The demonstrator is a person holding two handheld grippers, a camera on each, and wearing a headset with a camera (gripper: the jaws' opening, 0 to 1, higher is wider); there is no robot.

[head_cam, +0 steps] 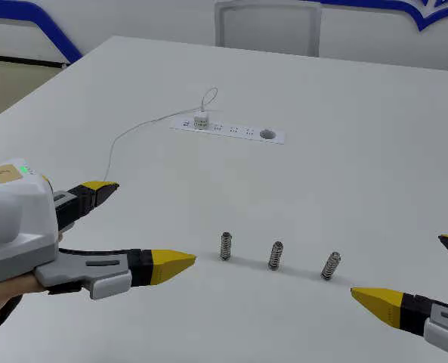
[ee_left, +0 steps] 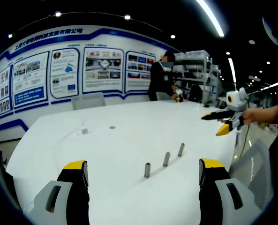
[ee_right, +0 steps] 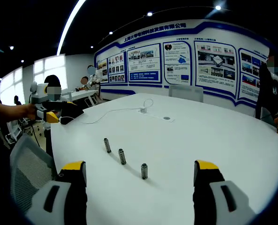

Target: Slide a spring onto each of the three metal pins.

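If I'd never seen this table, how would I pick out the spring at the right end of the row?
Start at the big white table. On its near side stands a row of three short springs. Take the spring at the right end, nearest the right tool; it tilts more than its two neighbours.

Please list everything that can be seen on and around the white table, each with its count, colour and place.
table: one, white, under everything.
springs: three, grey metal, upright in a row between the grippers; pins inside cannot be made out.
socket strip: one, white, flat in the table's middle.
plug: one, white, on the strip's left end.
cable: one, white, running from the plug leftward.
chair: one, grey, far side.
posters: several, blue and white, back wall.
person: one, dark clothes, beyond the table.
left gripper: grey, yellow tips, open, left of the springs.
right gripper: same colours, open, right of them.
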